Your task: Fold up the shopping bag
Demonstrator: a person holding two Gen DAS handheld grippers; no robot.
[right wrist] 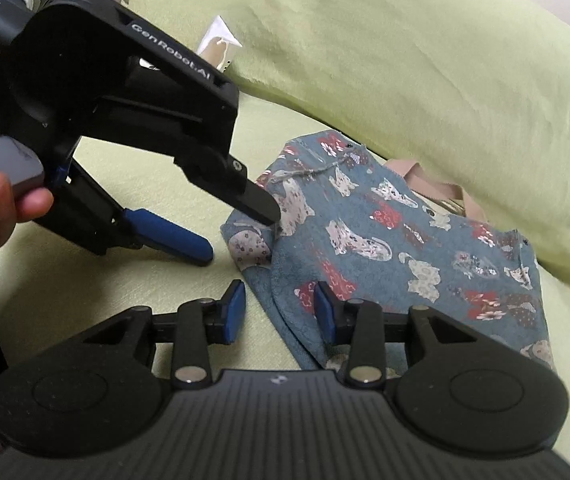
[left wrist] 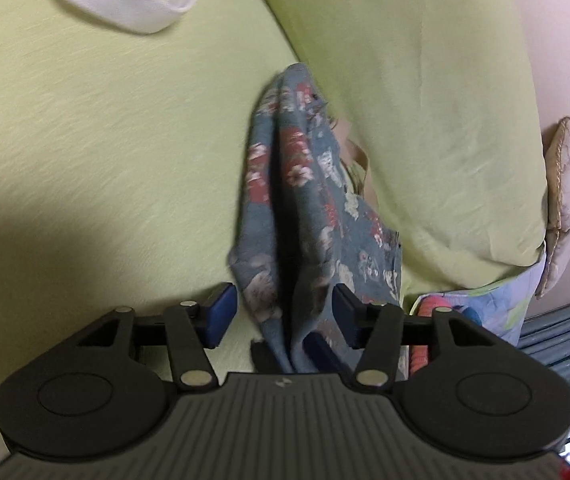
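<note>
The shopping bag (right wrist: 385,248) is blue cloth printed with cats and red flowers, lying partly folded on a light green sheet (right wrist: 125,280). Its beige handles (right wrist: 437,184) poke out at the far edge. In the left wrist view the bag (left wrist: 301,200) is bunched into a ridge running between my fingers. My left gripper (left wrist: 283,312) is open and straddles the bag's corner; from the right wrist view the left gripper (right wrist: 239,236) has one finger on top of the cloth and the blue pad (right wrist: 173,240) on the sheet. My right gripper (right wrist: 280,310) is open around the bag's near edge.
A big green pillow (right wrist: 405,60) lies right behind the bag. A white strap (left wrist: 125,4) and a white packet (right wrist: 217,46) rest farther back. A beige cushion (left wrist: 561,208) and patterned bedding (left wrist: 485,308) sit to the right. A person's hand (right wrist: 1,200) holds the left gripper.
</note>
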